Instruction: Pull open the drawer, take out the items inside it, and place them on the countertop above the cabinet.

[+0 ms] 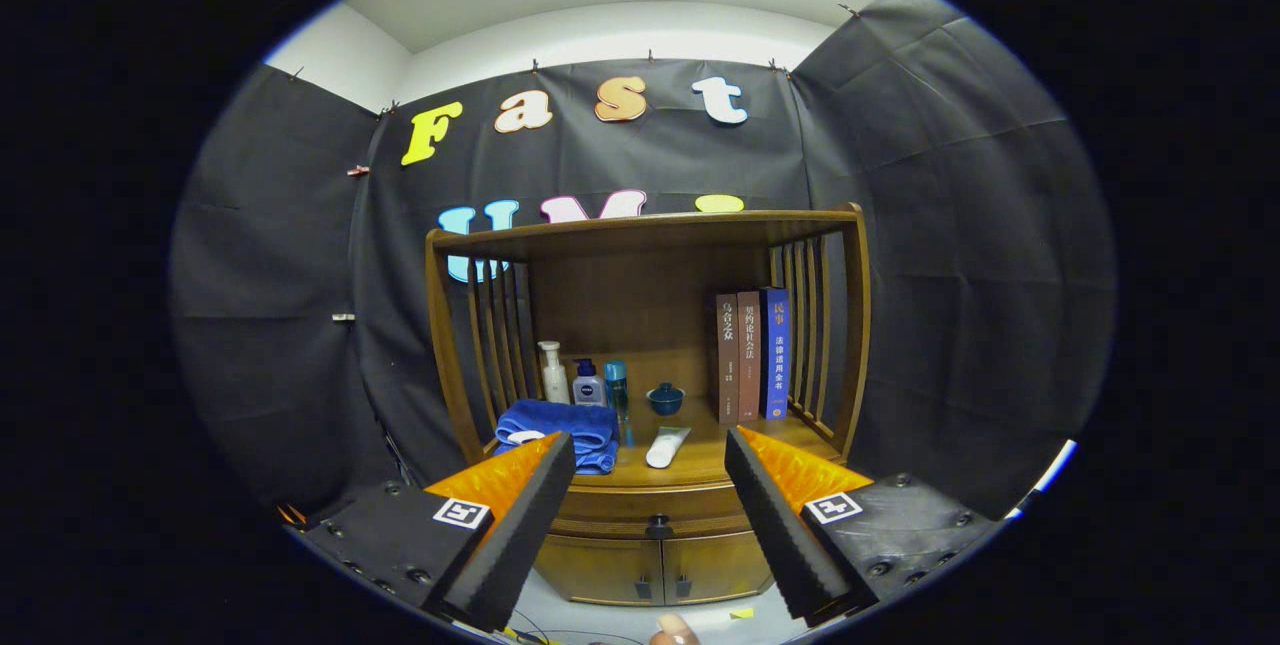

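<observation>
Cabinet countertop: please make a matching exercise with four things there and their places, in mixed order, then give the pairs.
Things:
1. towel
2. books
3. tube
4. drawer knob

Places:
A. upright beside the right slats
B. below the countertop edge, between the open gripper fingers
C. folded, behind the left finger
D. lying flat, in front of the small bowl

Pairs: 1-C, 2-A, 3-D, 4-B

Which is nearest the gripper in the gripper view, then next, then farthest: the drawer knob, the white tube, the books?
From the open gripper:
1. Drawer knob, on the closed drawer front, between the fingers.
2. White tube, lying on the countertop just behind the front edge.
3. Books, upright at the back right of the shelf.
</observation>
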`<state>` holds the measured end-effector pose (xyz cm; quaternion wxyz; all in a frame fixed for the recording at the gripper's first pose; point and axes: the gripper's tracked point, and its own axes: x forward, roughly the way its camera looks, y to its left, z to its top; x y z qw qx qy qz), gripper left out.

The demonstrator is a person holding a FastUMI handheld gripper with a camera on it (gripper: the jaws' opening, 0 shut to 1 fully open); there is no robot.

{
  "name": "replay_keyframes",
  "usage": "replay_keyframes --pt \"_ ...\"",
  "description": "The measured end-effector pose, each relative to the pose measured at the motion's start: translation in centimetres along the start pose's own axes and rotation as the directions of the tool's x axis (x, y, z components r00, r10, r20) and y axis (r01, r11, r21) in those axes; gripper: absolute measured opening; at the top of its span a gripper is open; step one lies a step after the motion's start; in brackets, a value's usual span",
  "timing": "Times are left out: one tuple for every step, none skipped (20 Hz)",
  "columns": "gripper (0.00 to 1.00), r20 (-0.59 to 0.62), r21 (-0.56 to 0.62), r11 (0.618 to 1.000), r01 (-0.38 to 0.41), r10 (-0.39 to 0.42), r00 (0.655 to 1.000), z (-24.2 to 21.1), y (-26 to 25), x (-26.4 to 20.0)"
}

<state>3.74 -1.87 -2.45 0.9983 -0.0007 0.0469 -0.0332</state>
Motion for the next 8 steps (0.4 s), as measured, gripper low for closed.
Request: replay_keyframes --pt "0.99 0.007 0.0 1.0 0.002 -0.002 1.0 0.3 -0.2 -0.1" --pt "0.99 0.014 0.0 1.0 0.002 -0.002 1.0 0.6 -0.2 -0.3" --pt "0.99 0.02 -0.001 1.0 0.0 0.0 1.0 0.8 -0.2 -0.4" --pt "0.99 0.019 -0.004 1.0 0.0 0.001 1.0 0.9 -0.1 -0.5" --pt "0.99 0.016 -0.004 1.0 -0.001 0.001 1.0 1.0 -0.1 -0.5" --pt "0.99 0.015 -0.001 1.0 -0.003 0.003 1.0 1.2 0.0 -0.6" --pt "0.99 0.016 0.004 1.0 -0.007 0.007 1.0 1.3 0.1 -0.7" --pt "0.99 0.017 0.006 1.0 -0.009 0.009 1.0 1.4 0.1 -0.8"
